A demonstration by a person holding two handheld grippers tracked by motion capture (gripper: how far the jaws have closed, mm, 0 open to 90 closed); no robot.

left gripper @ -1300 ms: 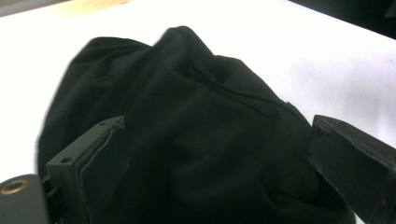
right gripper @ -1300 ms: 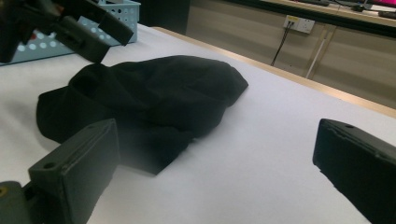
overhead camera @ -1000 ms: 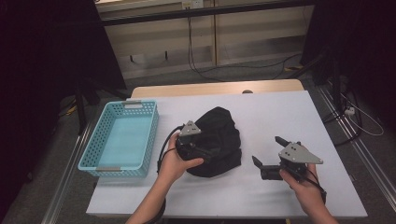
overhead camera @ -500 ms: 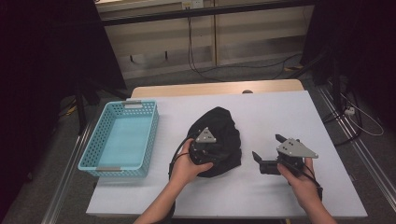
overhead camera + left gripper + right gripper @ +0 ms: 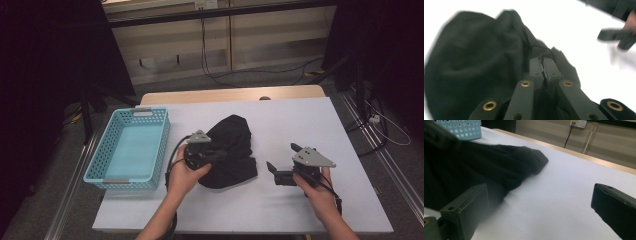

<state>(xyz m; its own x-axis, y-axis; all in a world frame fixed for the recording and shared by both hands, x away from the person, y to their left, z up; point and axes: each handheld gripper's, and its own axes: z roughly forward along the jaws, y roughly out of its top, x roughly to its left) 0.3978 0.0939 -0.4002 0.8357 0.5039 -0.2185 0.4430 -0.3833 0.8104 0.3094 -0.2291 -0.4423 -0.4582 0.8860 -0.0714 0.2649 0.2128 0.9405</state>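
Observation:
A crumpled black cloth (image 5: 230,150) lies in the middle of the white table (image 5: 300,120). My left gripper (image 5: 219,155) reaches into the cloth's left side from the person's left hand. Its jaws have just been closing. In the left gripper view they stand together, shut on a fold of the black cloth (image 5: 474,62) at the left gripper's (image 5: 543,62) tips. To the right of the cloth, my right gripper (image 5: 281,159) rests low over the table, open, pointing left at the cloth. In the right gripper view the cloth (image 5: 486,162) lies just ahead of the wide-apart jaws of the right gripper (image 5: 540,193).
A light blue plastic basket (image 5: 98,159) with nothing in it stands at the left side of the table; its corner (image 5: 459,128) shows behind the cloth. White table stretches right and behind the cloth. The right gripper (image 5: 619,37) shows blurred at the upper right of the left gripper view.
My left gripper has moved right from the cloth's left edge onto the cloth, and its jaws have come together on a fold. The right gripper has stayed about where it was.

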